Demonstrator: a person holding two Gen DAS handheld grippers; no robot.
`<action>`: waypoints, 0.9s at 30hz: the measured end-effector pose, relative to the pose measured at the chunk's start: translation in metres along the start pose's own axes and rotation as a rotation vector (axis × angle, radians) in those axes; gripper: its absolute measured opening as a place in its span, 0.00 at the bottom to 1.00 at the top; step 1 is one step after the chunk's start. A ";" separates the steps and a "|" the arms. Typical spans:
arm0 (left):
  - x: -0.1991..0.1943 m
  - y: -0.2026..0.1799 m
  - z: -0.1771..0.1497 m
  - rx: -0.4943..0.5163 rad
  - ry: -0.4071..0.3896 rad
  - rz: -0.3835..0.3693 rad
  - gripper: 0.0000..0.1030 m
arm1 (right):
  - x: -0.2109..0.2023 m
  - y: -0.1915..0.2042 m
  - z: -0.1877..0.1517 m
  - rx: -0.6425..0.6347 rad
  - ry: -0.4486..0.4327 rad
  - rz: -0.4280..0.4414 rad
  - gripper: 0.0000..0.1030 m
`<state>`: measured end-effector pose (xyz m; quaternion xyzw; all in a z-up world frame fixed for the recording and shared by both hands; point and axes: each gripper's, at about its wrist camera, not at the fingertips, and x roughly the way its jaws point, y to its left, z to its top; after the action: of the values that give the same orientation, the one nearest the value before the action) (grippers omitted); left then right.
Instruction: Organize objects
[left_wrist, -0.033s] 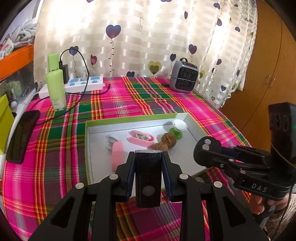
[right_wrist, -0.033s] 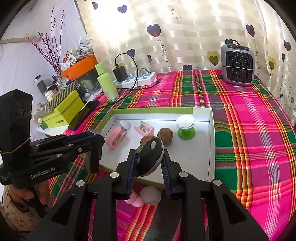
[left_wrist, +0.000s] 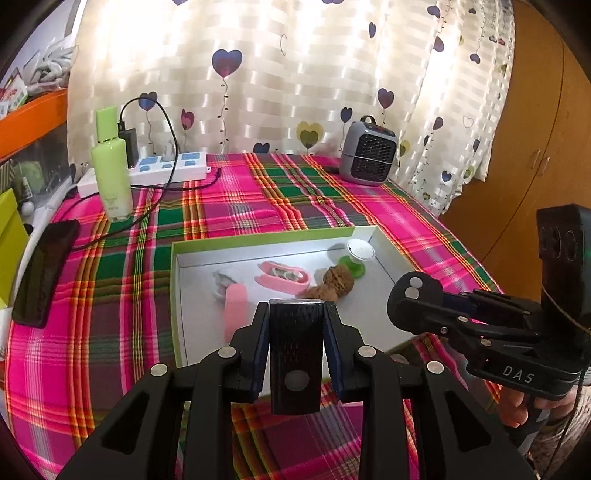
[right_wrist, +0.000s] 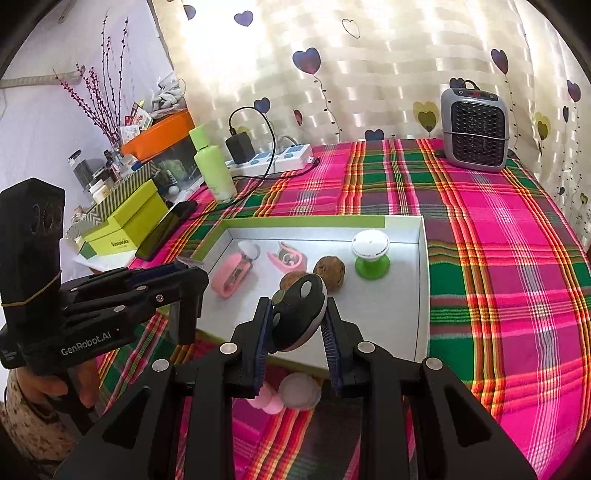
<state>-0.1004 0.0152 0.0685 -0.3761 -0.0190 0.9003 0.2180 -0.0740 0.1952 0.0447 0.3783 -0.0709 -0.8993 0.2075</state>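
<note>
Plaid cloth (right_wrist: 498, 258) carries my tray (right_wrist: 421, 280). Left gripper (left_wrist: 295, 334) clamps a black block (left_wrist: 294, 354), right gripper (right_wrist: 297, 325) an oval black piece (right_wrist: 299, 314); both partly hidden. Nothing has shifted since earlier.

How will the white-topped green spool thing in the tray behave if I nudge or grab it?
The spool stands upright on a green base that looks about as wide as its white cap, so a low push would probably slide it on the tray's smooth floor rather than tip it. A high push at the cap might topple it, and then it would likely roll. It looks like light, hard plastic.
</note>
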 end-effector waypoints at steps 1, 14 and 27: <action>0.000 0.000 0.000 0.002 -0.001 0.002 0.25 | 0.001 -0.001 0.001 0.000 -0.001 -0.001 0.27; 0.033 0.006 0.004 -0.013 0.056 0.008 0.25 | 0.022 -0.019 0.009 0.035 0.025 -0.012 0.27; 0.063 0.008 0.002 -0.013 0.114 0.013 0.25 | 0.041 -0.032 0.008 0.055 0.064 -0.020 0.27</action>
<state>-0.1438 0.0336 0.0260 -0.4283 -0.0099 0.8787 0.2105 -0.1152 0.2062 0.0148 0.4131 -0.0849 -0.8866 0.1900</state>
